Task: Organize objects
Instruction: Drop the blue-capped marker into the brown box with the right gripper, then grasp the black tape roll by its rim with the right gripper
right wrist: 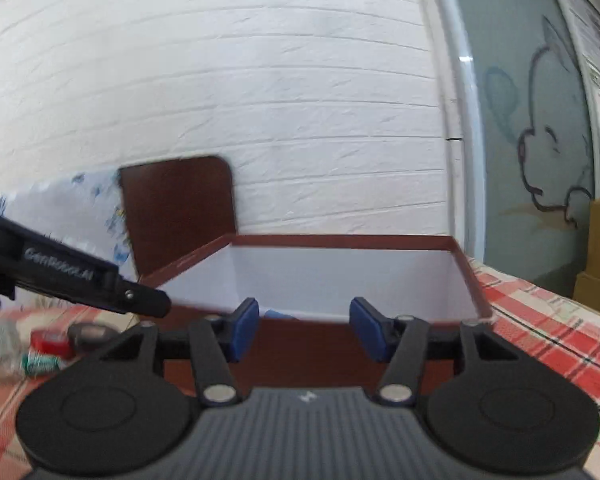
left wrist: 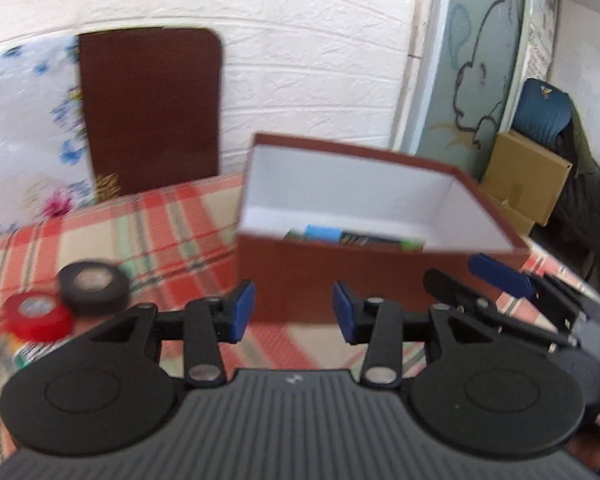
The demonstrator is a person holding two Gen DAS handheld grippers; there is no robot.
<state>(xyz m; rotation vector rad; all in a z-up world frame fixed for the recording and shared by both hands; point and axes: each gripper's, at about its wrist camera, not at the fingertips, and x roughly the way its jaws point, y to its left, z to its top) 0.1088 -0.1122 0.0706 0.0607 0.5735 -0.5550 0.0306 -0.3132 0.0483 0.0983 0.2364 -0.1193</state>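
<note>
A brown box (left wrist: 340,276) with a white inside stands on the plaid tablecloth; several small colourful items (left wrist: 352,237) lie in its bottom. My left gripper (left wrist: 294,312) is open and empty, just in front of the box's near wall. A black tape roll (left wrist: 93,286) and a red tape roll (left wrist: 36,315) lie to its left. In the right wrist view my right gripper (right wrist: 304,328) is open and empty, close to the same box (right wrist: 320,344). The red roll (right wrist: 52,342) and black roll (right wrist: 92,334) show at the left. The right gripper also shows in the left wrist view (left wrist: 500,280).
A dark brown chair back (left wrist: 152,108) stands behind the table against a white brick wall. Cardboard boxes (left wrist: 524,176) sit beyond the table's right edge. A small green-white item (right wrist: 40,364) lies near the tapes. The left gripper's body (right wrist: 72,276) crosses the right view's left side.
</note>
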